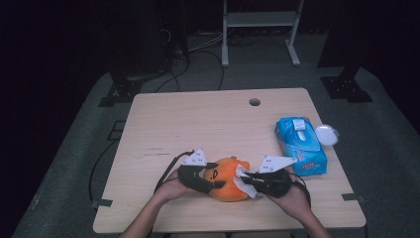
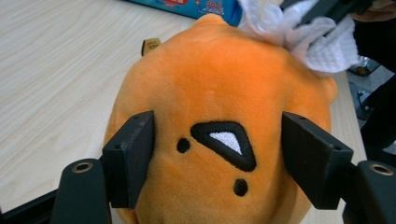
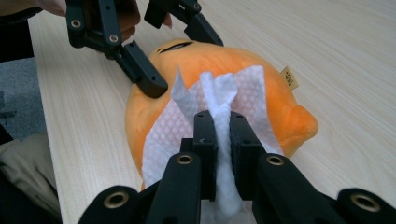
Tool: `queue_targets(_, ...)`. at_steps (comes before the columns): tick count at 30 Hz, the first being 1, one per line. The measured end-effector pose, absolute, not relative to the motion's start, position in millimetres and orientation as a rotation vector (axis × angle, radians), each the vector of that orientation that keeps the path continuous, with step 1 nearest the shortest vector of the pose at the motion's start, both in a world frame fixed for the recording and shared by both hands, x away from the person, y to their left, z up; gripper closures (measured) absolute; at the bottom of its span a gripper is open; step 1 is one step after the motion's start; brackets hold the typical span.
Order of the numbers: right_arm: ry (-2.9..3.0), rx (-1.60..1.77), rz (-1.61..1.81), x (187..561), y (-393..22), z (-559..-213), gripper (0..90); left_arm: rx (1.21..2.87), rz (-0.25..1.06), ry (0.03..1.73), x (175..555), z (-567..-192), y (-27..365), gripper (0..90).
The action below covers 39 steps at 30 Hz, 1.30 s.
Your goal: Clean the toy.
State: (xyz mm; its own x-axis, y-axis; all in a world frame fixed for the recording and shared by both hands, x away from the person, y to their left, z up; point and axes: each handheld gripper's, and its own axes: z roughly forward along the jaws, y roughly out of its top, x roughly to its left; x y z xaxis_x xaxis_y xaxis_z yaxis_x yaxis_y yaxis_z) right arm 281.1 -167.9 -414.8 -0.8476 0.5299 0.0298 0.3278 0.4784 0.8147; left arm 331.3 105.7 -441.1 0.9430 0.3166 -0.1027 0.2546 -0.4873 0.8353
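High view: low centre of the frame, an orange plush toy (image 1: pixel 229 179) lies on the tabletop (image 1: pixel 208 124); the wipes pack (image 1: pixel 300 145) at right looks closed.

Left gripper view: the left tool (image 2: pixel 219 156) is half open, its pads pressed against the plush's sides. It looks soft and light, so hold it by the flanks.

Right gripper view: the right tool (image 3: pixel 223 135) is clamped tight on a limp white wipe (image 3: pixel 219 93), draped over the plush.
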Motion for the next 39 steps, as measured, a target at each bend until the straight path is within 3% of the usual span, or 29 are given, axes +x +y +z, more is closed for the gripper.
queue_targets(15, 2.524, 0.722, 1.358, 280.1, -166.7, -413.0, 82.5, 2.067, 0.07, 0.509, 338.8, -443.5, 107.4, 28.6)
queue_targets(21, 2.463, 0.882, 1.343, 292.6, -179.9, -418.1, 82.2, 2.114, 0.029, 0.421, 331.8, -439.5, 102.6, 27.8)
queue_targets(26, 2.468, 0.908, 1.349, 295.0, -179.9, -422.1, 81.9, 2.179, 0.013, 0.357, 325.1, -428.8, 99.1, 19.7)
queue_targets(33, 2.584, 0.765, 1.303, 288.3, -172.1, -422.7, 82.1, 2.118, 0.018, 0.477, 333.2, -428.9, 99.3, 9.7)
queue_targets(39, 2.511, 0.9, 1.307, 295.6, -179.8, -422.8, 81.8, 2.235, 0.031, 0.365, 320.7, -431.8, 91.6, 13.3)
